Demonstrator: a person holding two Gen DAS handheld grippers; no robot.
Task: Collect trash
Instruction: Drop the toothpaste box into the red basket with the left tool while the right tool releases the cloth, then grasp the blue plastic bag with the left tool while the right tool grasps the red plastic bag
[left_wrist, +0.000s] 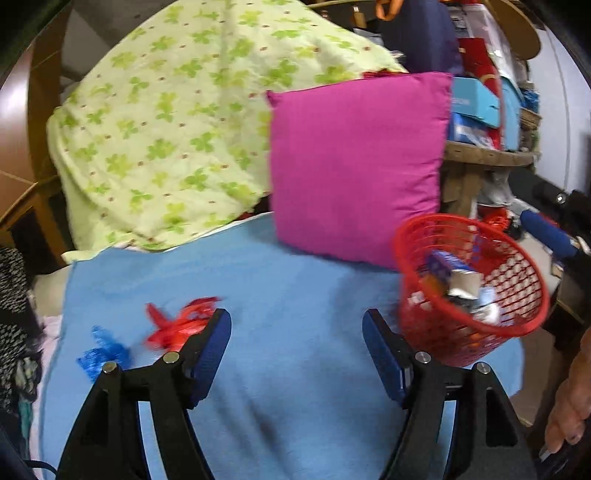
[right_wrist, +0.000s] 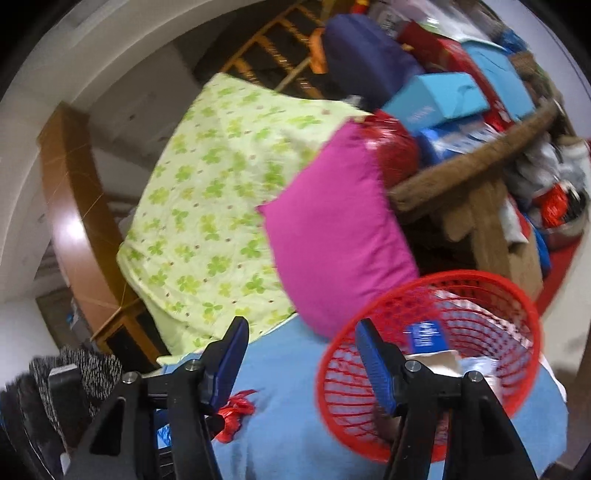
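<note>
A red mesh basket (left_wrist: 436, 332) stands on the blue blanket at the right, holding a blue carton (left_wrist: 441, 264) and crumpled wrappers. It shows in the right wrist view (right_wrist: 332, 402) too. A red crumpled plastic scrap (left_wrist: 181, 325) and a blue plastic scrap (left_wrist: 99, 354) lie on the blanket at the left. My left gripper (left_wrist: 297, 326) is open and empty above the blanket, its left finger next to the red scrap. My right gripper (right_wrist: 301, 338) is open and empty, its right finger over the basket's near rim. The red scrap (right_wrist: 234, 411) lies below its left finger.
A magenta cushion (left_wrist: 354, 166) and a green clover-print quilt (left_wrist: 166, 129) lie behind the blue blanket (left_wrist: 295, 295). A cluttered wooden shelf (left_wrist: 487, 151) with boxes stands at the right. A wooden bed frame (right_wrist: 74, 206) runs along the left.
</note>
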